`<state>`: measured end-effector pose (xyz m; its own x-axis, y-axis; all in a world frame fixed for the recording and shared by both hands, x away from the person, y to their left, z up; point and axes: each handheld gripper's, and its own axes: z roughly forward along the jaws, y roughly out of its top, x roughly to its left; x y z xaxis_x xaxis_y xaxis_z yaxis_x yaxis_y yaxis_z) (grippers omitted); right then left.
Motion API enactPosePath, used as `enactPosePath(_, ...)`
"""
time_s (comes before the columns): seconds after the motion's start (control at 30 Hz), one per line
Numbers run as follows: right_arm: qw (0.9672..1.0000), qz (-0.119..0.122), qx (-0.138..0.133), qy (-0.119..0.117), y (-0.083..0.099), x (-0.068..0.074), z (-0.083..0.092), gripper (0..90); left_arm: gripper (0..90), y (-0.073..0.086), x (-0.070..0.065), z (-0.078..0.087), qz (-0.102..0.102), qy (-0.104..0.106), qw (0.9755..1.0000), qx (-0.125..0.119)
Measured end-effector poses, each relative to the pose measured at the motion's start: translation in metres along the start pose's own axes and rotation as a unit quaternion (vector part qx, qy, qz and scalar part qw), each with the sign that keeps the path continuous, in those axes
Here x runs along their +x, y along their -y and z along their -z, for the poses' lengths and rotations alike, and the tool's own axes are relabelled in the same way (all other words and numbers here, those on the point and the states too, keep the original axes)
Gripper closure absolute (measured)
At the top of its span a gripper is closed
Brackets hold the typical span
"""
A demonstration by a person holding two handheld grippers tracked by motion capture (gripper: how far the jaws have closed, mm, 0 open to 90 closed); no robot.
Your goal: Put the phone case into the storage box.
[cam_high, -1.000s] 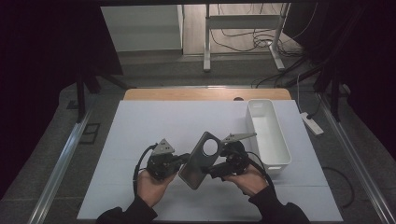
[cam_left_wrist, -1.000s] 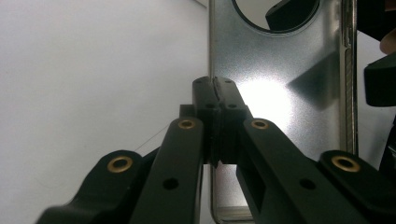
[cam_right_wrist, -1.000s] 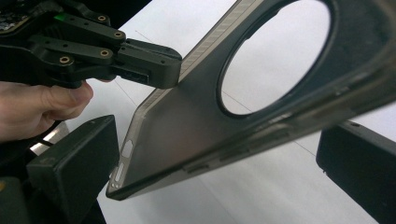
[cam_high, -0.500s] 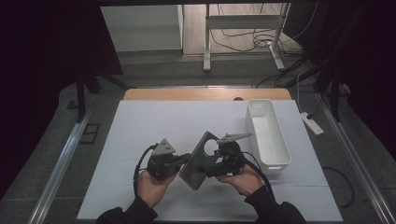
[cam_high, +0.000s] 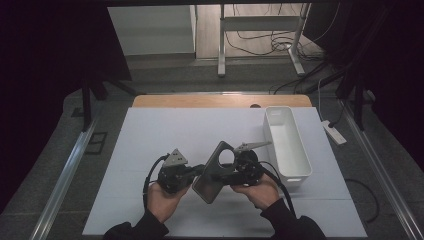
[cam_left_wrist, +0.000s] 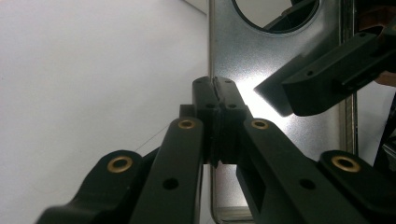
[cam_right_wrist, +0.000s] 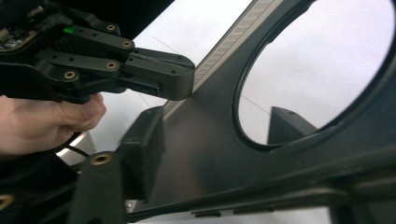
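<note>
A grey metal plate (cam_high: 207,186) with a round hole is held tilted above the white table sheet (cam_high: 150,140) near its front. My left gripper (cam_high: 196,173) is shut on the plate's left edge; in the left gripper view its jaws (cam_left_wrist: 215,93) pinch that edge of the plate (cam_left_wrist: 243,51). My right gripper (cam_high: 226,173) comes from the right. Its jaws have just been closing, one on each face of the plate (cam_right_wrist: 205,154); a gap still shows at the far pad (cam_right_wrist: 285,123), seen through the hole. Its near pad (cam_right_wrist: 144,144) lies close against the plate.
A long white bin (cam_high: 272,135) stands on the right of the sheet, just beyond my right hand. A wooden table edge (cam_high: 200,101) lies at the back. Cables and table legs are on the floor behind.
The right gripper's jaws have narrowed around the plate. Both hands and the plate stay where they were.
</note>
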<state>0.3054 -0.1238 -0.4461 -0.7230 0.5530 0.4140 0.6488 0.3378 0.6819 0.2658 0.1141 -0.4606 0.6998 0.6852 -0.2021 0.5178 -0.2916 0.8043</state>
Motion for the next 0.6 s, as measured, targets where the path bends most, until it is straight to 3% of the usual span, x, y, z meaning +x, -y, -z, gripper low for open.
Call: enactPosePath(0.6, 0.9987, -0.031, -0.003, -0.040, -0.0009, -0.0065, 0.0028, 74.1, 88.8, 0.0008, -0.0008, -0.0012, -0.002, 0.010, 0.9999, -0.003)
